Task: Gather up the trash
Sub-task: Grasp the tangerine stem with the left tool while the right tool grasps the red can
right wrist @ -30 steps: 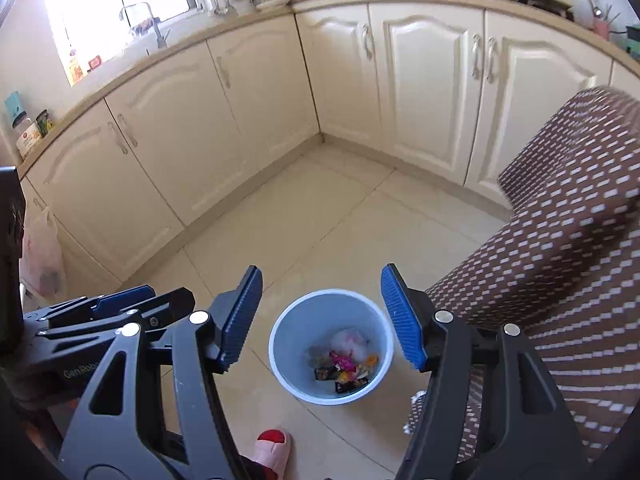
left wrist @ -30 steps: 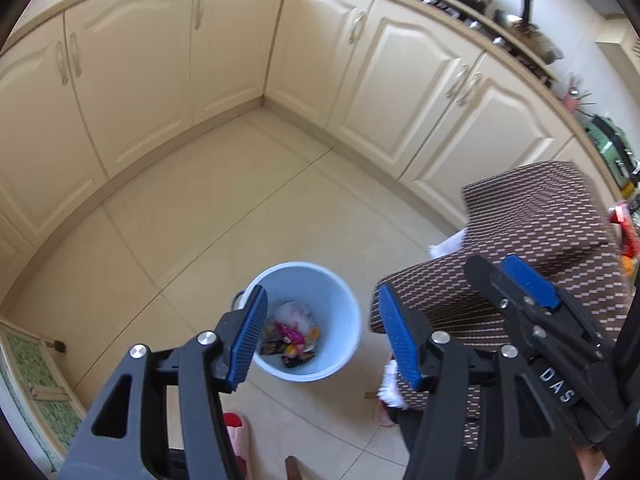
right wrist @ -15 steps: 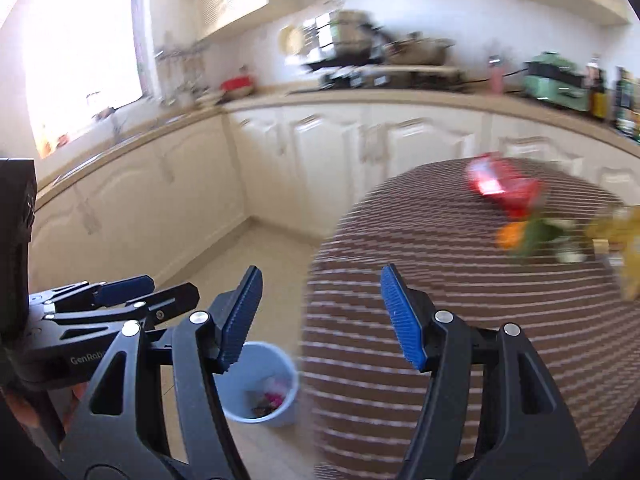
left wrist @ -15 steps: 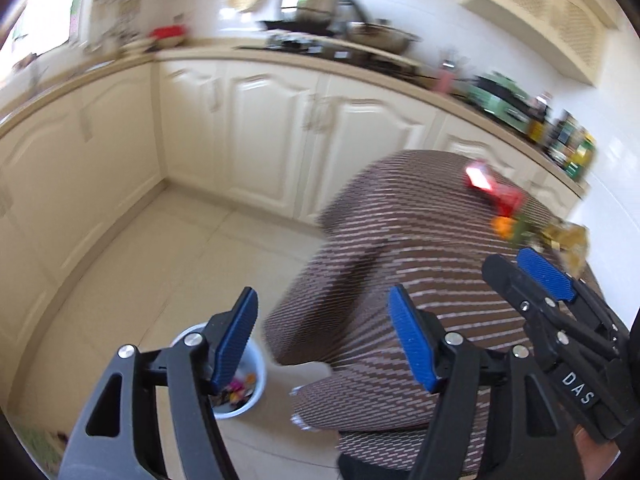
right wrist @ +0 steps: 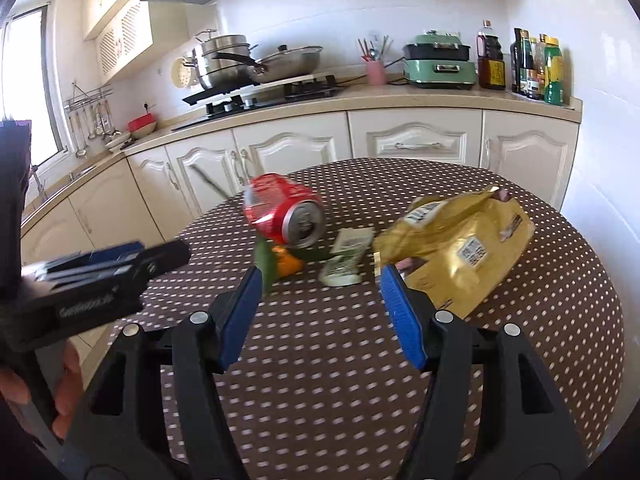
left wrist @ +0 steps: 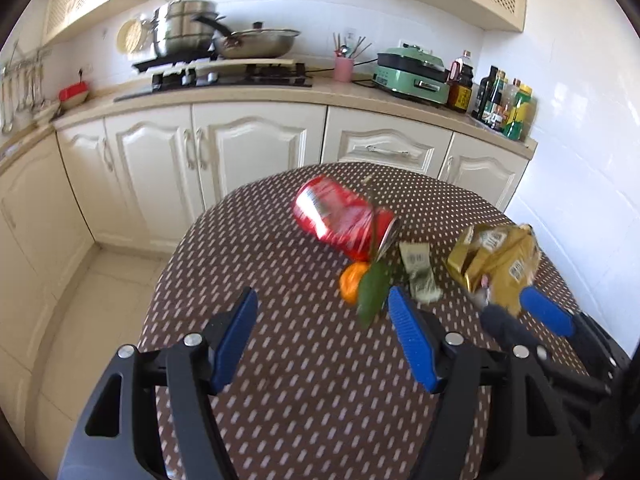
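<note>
Kitchen cabinets are seen behind a round dotted table (left wrist: 280, 360). Both the left gripper (left wrist: 322, 338) and the right gripper (right wrist: 320, 312) are held wide and empty. A red can (left wrist: 340, 218) lies ahead, tipped on its side, its long axis slanted and its top turned toward the right gripper. A gold bag (right wrist: 460, 252) lies nearer the right gripper.

You have a round surface (left wrist: 280, 360) in front of you, with a brown cloth with small white dots over it. A squashed red can (left wrist: 340, 216) lies on its side near the middle. Just in front of the can you see an orange fruit (left wrist: 350, 282) with a green leaf (left wrist: 372, 294). Beside them lies a small pale wrapper (left wrist: 420, 276). A crinkled gold bag (right wrist: 460, 248) lies to the right of the wrapper.
</note>
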The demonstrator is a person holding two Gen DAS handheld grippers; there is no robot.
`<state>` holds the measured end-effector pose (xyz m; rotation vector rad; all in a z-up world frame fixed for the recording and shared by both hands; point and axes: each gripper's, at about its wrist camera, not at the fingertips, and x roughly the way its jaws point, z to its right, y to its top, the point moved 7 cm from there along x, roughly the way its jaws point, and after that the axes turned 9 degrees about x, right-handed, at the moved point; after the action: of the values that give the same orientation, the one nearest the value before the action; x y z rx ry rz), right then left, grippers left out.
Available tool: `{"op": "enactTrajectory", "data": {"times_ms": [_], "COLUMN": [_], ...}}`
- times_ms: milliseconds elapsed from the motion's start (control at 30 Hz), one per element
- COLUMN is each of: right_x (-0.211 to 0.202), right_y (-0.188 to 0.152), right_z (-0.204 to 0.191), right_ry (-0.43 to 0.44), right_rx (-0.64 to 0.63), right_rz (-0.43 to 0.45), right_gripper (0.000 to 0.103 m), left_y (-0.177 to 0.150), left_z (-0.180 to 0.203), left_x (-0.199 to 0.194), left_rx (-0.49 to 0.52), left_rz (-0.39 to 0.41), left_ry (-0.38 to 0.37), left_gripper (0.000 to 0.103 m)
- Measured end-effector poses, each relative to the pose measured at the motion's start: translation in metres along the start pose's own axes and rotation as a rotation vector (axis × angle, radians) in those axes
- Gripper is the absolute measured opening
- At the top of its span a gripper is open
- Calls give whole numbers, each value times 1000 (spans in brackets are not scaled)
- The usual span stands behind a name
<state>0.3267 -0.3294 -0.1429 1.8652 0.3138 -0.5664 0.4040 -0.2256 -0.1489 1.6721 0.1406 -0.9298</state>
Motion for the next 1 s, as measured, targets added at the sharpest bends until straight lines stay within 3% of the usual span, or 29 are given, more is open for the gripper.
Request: {"op": "enactTrajectory", "data": {"times_ms": [233, 300, 333, 367, 400, 467, 633, 800, 1000], "right_x": [18, 23, 26, 28, 29, 32, 40, 58, 95], "right_y": [10, 12, 12, 13, 13, 12, 13, 17, 18], "right_z": [13, 13, 13, 13, 13, 13, -2, -32, -78], "right_ry": [6, 18, 26, 27, 22, 17, 18, 21, -52], "right_rx": [-23, -22, -22, -24, -28, -39, -85, -155, -365], "right_rz": [-36, -50, -61, -66, -67, -73, -85, -103, -124], "right_gripper": [61, 61, 61, 61, 61, 61, 61, 65, 65], "left_y": [30, 33, 34, 33, 32, 29, 20, 16, 6], "left_z": [8, 8, 8, 7, 6, 1, -22, -63, -112], "left_x": [25, 36, 40, 46, 49, 44, 12, -9, -11], "left_rx": [25, 28, 21, 10, 1, -26, -48, -96, -171], "left_rz": [16, -4, -12, -30, -38, -16, 49, 85, 66], "left_ry": [33, 10, -1, -18, -38, -58, -26, 80, 124], "left_gripper": [63, 36, 30, 11, 7, 3, 3, 3, 3]}}
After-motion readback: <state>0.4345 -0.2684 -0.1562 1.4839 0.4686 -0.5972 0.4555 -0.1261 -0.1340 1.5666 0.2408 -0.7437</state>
